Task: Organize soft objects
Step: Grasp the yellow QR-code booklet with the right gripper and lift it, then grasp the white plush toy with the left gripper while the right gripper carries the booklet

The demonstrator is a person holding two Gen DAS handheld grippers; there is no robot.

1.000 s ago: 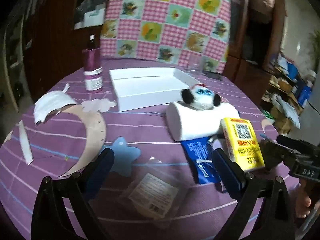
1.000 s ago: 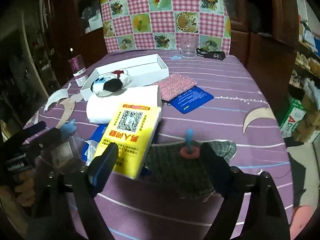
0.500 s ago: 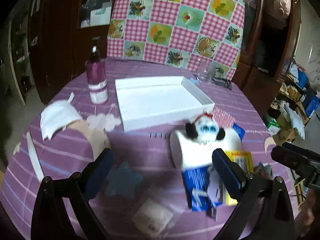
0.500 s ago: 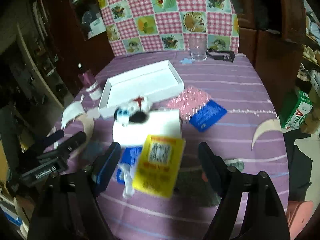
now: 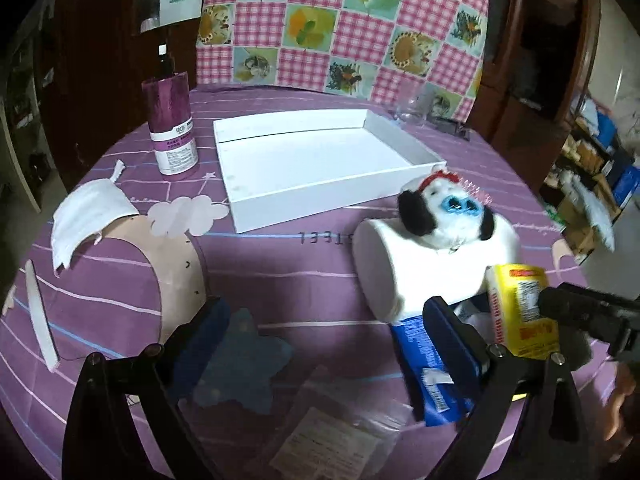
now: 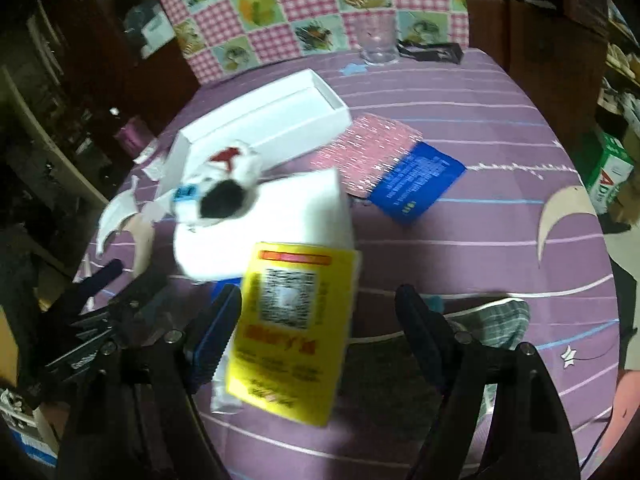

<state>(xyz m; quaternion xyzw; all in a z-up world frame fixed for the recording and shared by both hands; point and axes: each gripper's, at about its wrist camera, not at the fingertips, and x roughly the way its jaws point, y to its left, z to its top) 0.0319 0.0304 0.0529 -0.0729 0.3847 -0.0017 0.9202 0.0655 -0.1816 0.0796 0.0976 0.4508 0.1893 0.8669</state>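
A white plush toy point(image 5: 444, 212) point(image 6: 224, 188) with black ears and a blue snout lies on a white roll point(image 5: 420, 268) point(image 6: 280, 220), just in front of an empty white tray point(image 5: 320, 168) point(image 6: 260, 120). My right gripper point(image 6: 316, 332) is open. A yellow packet point(image 6: 292, 320) point(image 5: 520, 312) lies between its fingers, close to the left one, with a gap to the right one. My left gripper point(image 5: 326, 340) is open over a blue felt star point(image 5: 240, 368), gripping nothing. A blue tissue pack point(image 5: 432, 368) lies under its right finger.
A purple bottle point(image 5: 172, 128) and a white mask point(image 5: 88, 212) are at the left. A glass point(image 6: 376, 40) stands at the far edge. A pink cloth point(image 6: 368, 156), a blue pack point(image 6: 416, 180), a plaid cloth point(image 6: 500, 320) and a clear packet point(image 5: 332, 440) lie on the purple tablecloth.
Both grippers have drawn back from the table, so the tray and toy sit more centrally. The right view has rolled. The yellow packet stays between the right fingers. Neither gripper's opening changed.
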